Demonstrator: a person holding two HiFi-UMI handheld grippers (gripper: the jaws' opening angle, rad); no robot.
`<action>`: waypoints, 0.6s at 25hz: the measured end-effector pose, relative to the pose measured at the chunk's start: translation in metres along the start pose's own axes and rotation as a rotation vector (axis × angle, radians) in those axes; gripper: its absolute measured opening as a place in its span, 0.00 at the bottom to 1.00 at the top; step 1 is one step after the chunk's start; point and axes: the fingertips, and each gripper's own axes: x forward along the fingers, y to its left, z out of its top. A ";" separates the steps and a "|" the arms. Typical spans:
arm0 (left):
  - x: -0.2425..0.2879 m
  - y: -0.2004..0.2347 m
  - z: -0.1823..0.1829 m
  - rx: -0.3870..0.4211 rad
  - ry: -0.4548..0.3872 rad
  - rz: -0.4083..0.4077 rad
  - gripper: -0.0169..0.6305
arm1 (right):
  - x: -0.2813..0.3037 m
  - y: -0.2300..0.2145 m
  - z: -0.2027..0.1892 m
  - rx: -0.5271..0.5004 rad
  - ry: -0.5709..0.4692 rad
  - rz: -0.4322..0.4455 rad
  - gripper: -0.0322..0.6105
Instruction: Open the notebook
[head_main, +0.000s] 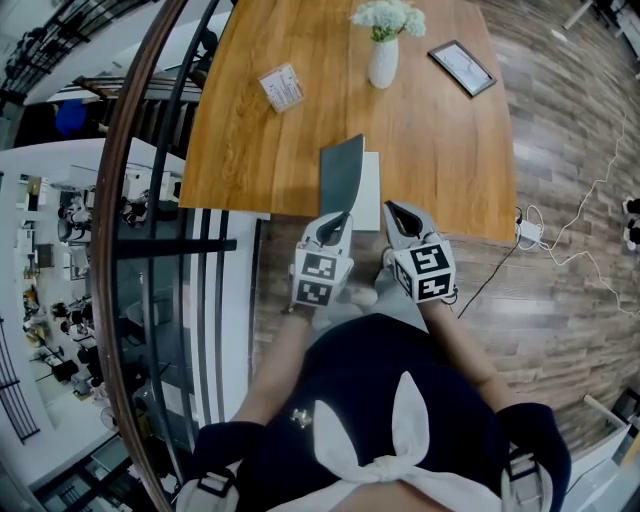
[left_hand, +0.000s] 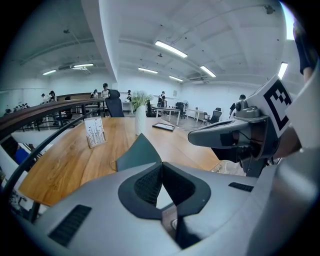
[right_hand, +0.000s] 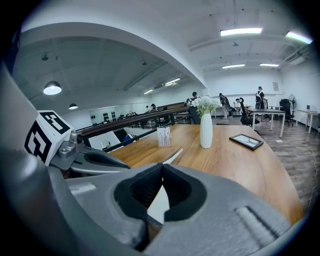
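Nearest the lens, the left gripper (head_main: 336, 220) has its jaws pressed together on nothing, tips just short of the notebook (head_main: 345, 178) at the table's (head_main: 250, 140) near edge. Its dark cover (left_hand: 137, 150) stands half raised over a white page, so the opening looks half done. The right gripper (head_main: 399, 212) is likewise closed and empty.

Wooden table (head_main: 440, 150) at 12 o'clock, plank floor (head_main: 570, 320) from 3 to 5 o'clock, cable (head_main: 560, 255) trailing at 3 o'clock, curved brown handrail (head_main: 110, 250) at 9 o'clock, lower level beyond it, white ceiling (left_hand: 140, 30), strip lights (left_hand: 171, 49), distant desks (right_hand: 272, 112), office chair (left_hand: 115, 105)
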 end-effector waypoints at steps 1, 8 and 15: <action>-0.002 0.001 0.000 -0.002 -0.003 0.001 0.06 | 0.000 0.001 0.000 0.001 0.000 -0.002 0.05; -0.010 0.009 0.003 -0.006 -0.023 0.017 0.06 | -0.005 0.007 -0.001 -0.001 -0.001 -0.011 0.05; -0.019 0.021 0.005 -0.012 -0.032 0.034 0.06 | -0.001 0.012 0.003 -0.001 -0.008 -0.013 0.05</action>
